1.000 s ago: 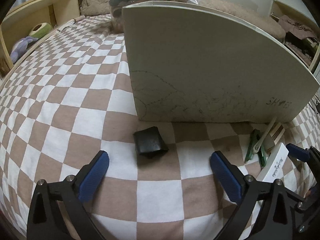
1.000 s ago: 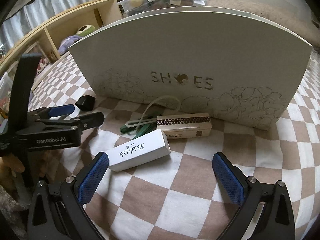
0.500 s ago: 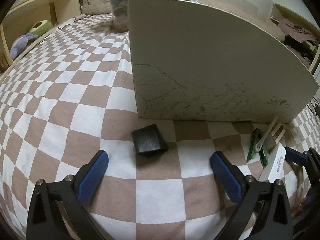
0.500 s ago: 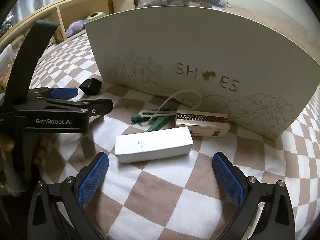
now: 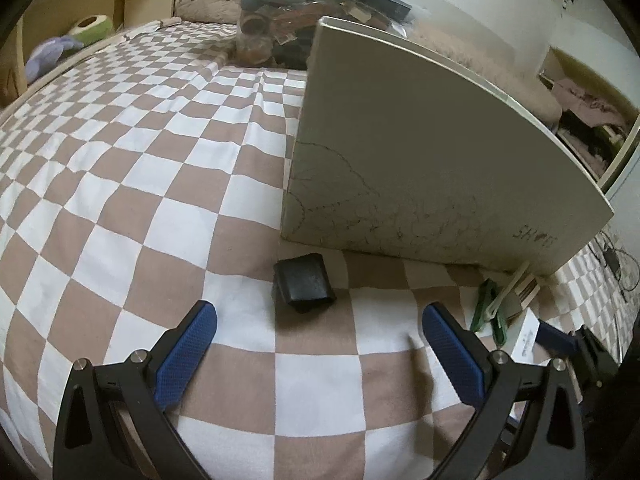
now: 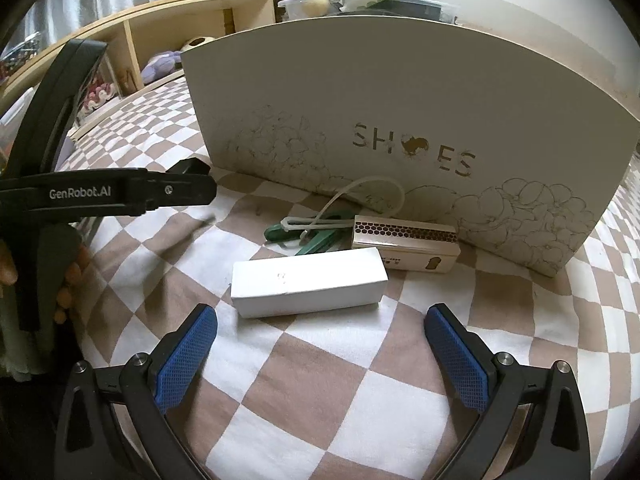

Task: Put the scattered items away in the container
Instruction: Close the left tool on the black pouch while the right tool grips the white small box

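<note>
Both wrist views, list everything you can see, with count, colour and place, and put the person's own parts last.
Shoe box: one, cream, upright on the bed.
Bedspread: one, brown-and-white checked, under everything.
White carton: one, white, in front of the right claw.
Matchbox: one, beige, behind the white carton.
Green clips: green, count unclear, beside the matchbox.
Black pouch: one, black, ahead of the left claw.
Clear tub: one, full, behind the shoe box.
Wooden shelf: one, pale wood, far left.
Left claw: blue pads, open.
Right claw: blue pads, open.

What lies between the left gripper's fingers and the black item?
Only bare checkered bedcover separates the open left gripper from the black item, as seen in the left wrist view.
</note>
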`<state>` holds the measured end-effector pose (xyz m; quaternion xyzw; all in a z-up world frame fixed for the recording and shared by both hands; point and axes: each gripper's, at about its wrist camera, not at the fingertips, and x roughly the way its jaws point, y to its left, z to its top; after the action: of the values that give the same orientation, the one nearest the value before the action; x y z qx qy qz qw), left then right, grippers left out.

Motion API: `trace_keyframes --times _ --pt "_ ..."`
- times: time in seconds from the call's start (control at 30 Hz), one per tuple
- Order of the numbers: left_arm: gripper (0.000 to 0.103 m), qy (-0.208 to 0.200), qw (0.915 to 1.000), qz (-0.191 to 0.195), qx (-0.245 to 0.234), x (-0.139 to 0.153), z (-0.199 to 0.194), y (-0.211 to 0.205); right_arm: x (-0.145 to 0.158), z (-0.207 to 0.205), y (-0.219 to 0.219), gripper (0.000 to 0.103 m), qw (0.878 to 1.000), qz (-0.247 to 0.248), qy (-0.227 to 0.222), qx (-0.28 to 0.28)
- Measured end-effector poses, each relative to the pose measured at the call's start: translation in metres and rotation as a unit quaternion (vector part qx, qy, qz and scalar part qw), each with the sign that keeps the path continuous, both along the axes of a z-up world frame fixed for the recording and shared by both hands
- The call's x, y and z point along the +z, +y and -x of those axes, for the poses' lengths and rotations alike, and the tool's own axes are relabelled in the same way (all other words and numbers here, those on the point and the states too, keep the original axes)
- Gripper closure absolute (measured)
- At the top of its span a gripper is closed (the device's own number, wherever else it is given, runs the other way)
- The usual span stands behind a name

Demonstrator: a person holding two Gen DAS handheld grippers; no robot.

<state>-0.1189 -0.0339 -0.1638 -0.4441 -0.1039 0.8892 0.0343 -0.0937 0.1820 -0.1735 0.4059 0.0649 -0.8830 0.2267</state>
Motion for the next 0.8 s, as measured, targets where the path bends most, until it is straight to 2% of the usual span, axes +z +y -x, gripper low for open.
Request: trace_keyframes --times 0.23,0.3,0.4,0.5,0.57,0.67,0.73,0.8 --pt "0.002 0.007 1.0000 -0.004 -0.001 0.003 -0.003 0.001 0.005 0.001 -0.001 0.001 0.999 0.001 0.010 -0.050" --pt "0.006 0.008 1.0000 0.000 -0.001 0.002 -0.001 0.000 0.004 0.002 -0.001 0.010 0.999 0.002 0.011 -0.048" --pt "0.014 0.010 0.9999 0.005 -0.002 0.001 0.002 -0.002 0.006 0.003 0.000 0.018 0.999 0.007 0.012 -0.044" --pt "0.026 0.014 0.9999 0.003 -0.006 0.002 0.003 -0.003 0.006 0.002 -0.001 0.019 0.999 0.004 0.013 -0.037" --pt "0.042 0.015 0.9998 -0.004 -0.011 0.002 0.003 -0.003 0.006 0.001 -0.003 0.025 0.999 0.002 0.015 -0.030" --pt "0.054 0.017 0.9996 -0.009 -0.018 0.003 0.001 -0.001 0.007 0.000 -0.008 0.032 1.000 -0.002 0.017 -0.023" --pt "0.058 0.017 0.9996 -0.009 -0.021 0.003 0.002 0.001 0.007 0.000 -0.010 0.036 1.000 -0.004 0.018 -0.020" --pt "0.065 0.017 0.9995 -0.010 -0.023 0.004 0.002 0.001 0.008 0.000 -0.011 0.036 1.000 -0.004 0.019 -0.020"
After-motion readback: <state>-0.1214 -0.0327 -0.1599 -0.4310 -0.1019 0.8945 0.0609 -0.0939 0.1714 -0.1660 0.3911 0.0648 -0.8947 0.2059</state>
